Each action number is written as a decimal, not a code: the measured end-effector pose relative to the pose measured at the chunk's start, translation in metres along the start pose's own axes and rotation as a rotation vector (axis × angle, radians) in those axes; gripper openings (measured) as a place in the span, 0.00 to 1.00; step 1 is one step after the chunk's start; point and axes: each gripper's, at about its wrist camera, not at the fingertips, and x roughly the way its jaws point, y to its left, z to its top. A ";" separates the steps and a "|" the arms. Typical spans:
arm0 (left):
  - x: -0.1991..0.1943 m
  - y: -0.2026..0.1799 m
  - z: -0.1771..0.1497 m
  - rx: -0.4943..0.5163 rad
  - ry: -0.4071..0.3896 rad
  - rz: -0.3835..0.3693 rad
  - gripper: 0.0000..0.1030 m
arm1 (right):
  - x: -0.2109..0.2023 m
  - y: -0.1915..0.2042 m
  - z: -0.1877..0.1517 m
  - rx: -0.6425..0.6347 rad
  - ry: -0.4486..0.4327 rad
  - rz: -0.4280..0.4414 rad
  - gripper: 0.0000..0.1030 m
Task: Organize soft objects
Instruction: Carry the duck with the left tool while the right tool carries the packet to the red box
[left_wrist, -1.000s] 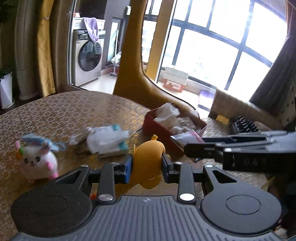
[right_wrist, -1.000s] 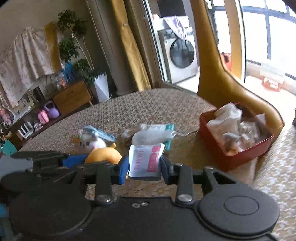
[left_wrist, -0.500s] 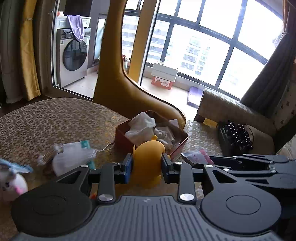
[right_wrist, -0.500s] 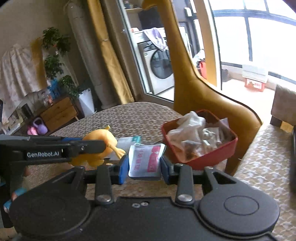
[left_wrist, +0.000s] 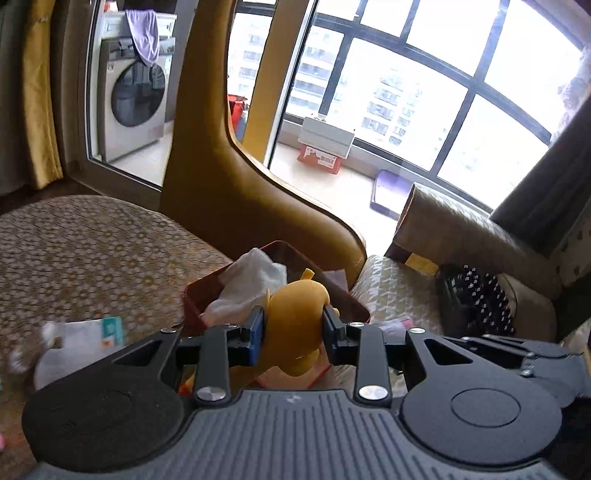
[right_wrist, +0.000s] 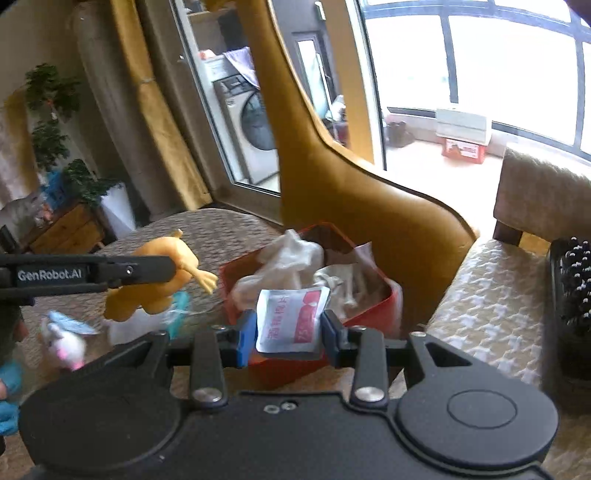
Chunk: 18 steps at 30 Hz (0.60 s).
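Two loads near the red bin (right_wrist: 369, 321): left gripper (left_wrist: 293, 326) clamps the yellow toy (left_wrist: 297, 314), right gripper (right_wrist: 289, 328) pinches the sachet (right_wrist: 291, 317); next, release above it.

Claws: two (left_wrist: 293, 328) (right_wrist: 289, 328). Yellow duck toy (left_wrist: 295, 317): one. Red bin (right_wrist: 384, 308): one. White-and-pink sachet (right_wrist: 291, 319): one. White bunny plush (right_wrist: 66, 341): one.

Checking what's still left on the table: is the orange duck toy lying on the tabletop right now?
No. The orange duck toy is off the tabletop, pinched in the left claw near the red box.
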 end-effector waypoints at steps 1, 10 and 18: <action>0.007 0.000 0.003 -0.008 0.002 -0.005 0.31 | 0.005 -0.003 0.002 -0.002 0.001 -0.009 0.36; 0.079 0.002 0.018 -0.026 0.025 -0.048 0.31 | 0.056 -0.014 0.014 -0.037 0.047 -0.054 0.36; 0.129 0.009 0.017 0.010 0.061 -0.044 0.31 | 0.095 -0.011 0.012 -0.127 0.086 -0.088 0.36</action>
